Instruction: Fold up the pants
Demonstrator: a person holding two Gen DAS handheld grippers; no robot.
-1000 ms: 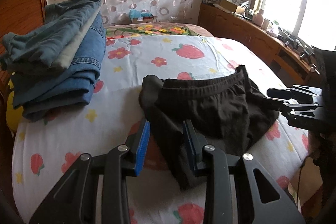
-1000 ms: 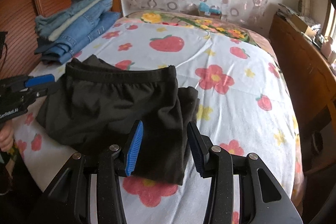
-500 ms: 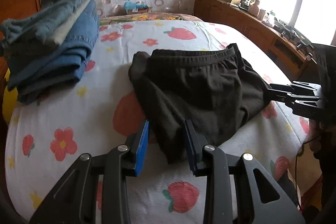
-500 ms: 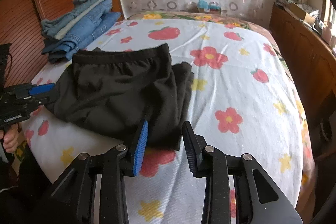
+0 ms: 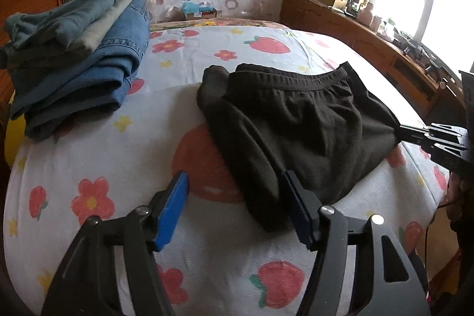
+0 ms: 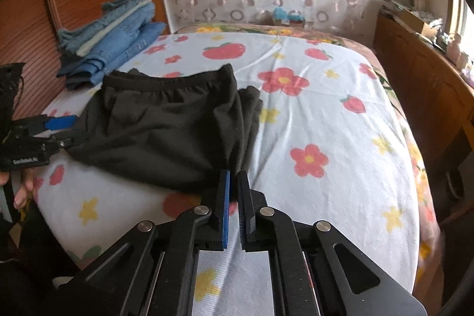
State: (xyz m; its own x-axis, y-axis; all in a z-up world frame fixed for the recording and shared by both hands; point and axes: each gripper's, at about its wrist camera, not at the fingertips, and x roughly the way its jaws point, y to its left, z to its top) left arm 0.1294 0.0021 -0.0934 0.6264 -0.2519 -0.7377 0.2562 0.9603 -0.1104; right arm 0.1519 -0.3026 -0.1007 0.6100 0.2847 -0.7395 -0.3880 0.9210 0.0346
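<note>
Pants (image 5: 296, 126), black and already folded over into a squat bundle with the elastic waistband facing the headboard, lay on the near half of the bed (image 6: 340, 114), which was the biggest thing in view and wore a white sheet printed with strawberries and flowers. A wooden sideboard (image 5: 355, 34) ran along the window side of the bed. A stack of folded jeans (image 5: 83, 49) sat well apart from the pants, up by the wooden headboard on the left. The left gripper (image 5: 234, 208) hovered low at the bundle's near corner with its jaws spread wide; the dark fold edge lay between them, closer to the right pad, and nothing was clamped. The right gripper (image 6: 232, 191) sat at the opposite near corner with its jaws drawn almost together, a thin gap left, pinched on the edge of the black fabric; in the left wrist view its tips (image 5: 408, 130) met the cloth's corner at the bed's edge.
</note>
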